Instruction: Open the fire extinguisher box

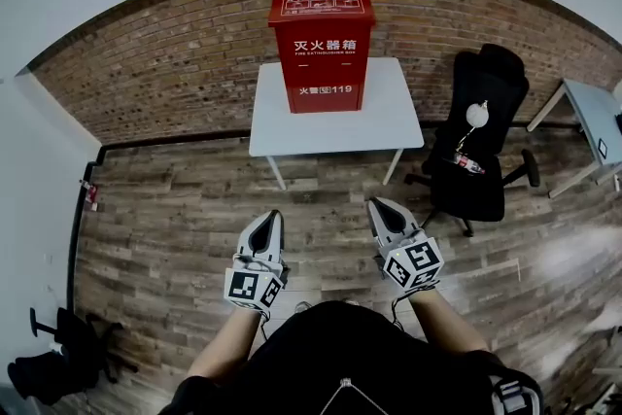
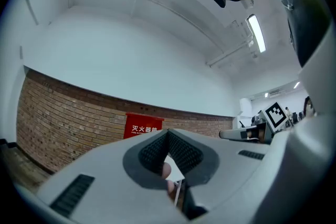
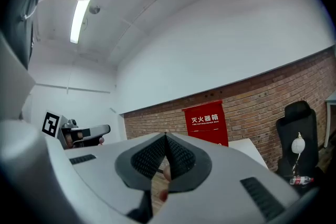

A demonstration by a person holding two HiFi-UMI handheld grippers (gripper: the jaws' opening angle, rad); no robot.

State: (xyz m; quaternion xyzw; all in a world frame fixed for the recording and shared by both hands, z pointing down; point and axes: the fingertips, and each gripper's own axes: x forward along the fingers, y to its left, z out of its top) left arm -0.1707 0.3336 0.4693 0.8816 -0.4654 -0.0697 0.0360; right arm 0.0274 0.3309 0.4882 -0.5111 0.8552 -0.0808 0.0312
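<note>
Nearest you, your dark-clad torso is cut off by the lower edge of the head view, and the marker cubes cover most of your hands. You hold the left gripper (image 1: 272, 219) and the right gripper (image 1: 377, 206) side by side, apart, low over the wooden floor (image 1: 175, 219), both pointing toward the far wall. The fingers of each are clenched tip to tip with nothing between them. A small pinkish patch seen through each pair in the gripper views is too unclear to name. Farther off stands the white surface (image 1: 389, 117). The red fire extinguisher box (image 1: 322, 53) sits upright on its far middle, lid down, just before the brick wall (image 1: 165, 63) and well apart from both grippers. Right of the surface is a black office chair (image 1: 496, 87) carrying a bottle (image 1: 468, 164). A second desk (image 1: 593, 121) is cut off at the right edge.
</note>
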